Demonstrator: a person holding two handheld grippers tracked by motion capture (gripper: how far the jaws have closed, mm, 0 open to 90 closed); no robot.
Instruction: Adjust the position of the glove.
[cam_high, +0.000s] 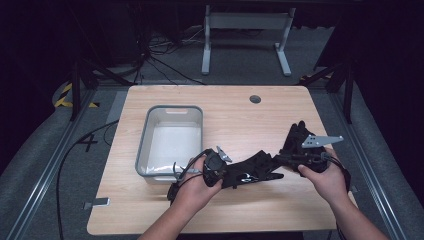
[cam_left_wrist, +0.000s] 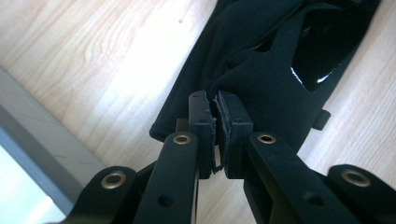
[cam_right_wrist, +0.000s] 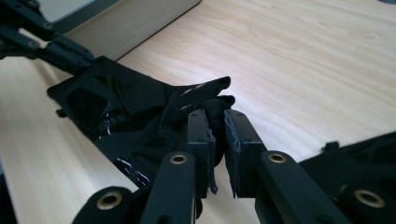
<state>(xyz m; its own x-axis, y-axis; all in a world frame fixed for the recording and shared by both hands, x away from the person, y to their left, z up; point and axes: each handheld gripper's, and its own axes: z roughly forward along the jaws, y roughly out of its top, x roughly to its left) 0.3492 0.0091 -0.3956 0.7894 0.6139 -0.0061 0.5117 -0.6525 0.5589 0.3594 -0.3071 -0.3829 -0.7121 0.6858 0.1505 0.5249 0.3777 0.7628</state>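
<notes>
Jaws of both the left gripper (cam_left_wrist: 218, 122) and right gripper (cam_right_wrist: 219, 135) pinch a crumpled black garment (cam_high: 252, 169) (its shape unclear) beside the grey bin (cam_high: 145, 137) on the worktop (cam_high: 280, 210).

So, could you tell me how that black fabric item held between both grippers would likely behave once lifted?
The black fabric item probably flops: it bunches where the left gripper pinches it. It likely sags between that and the right gripper. Glossy patches may be slippery.

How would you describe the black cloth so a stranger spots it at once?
On the wooden table, just right of the grey bin, the black cloth stretches between both grippers. It is the only soft, dark thing there, with glossy patches.
</notes>
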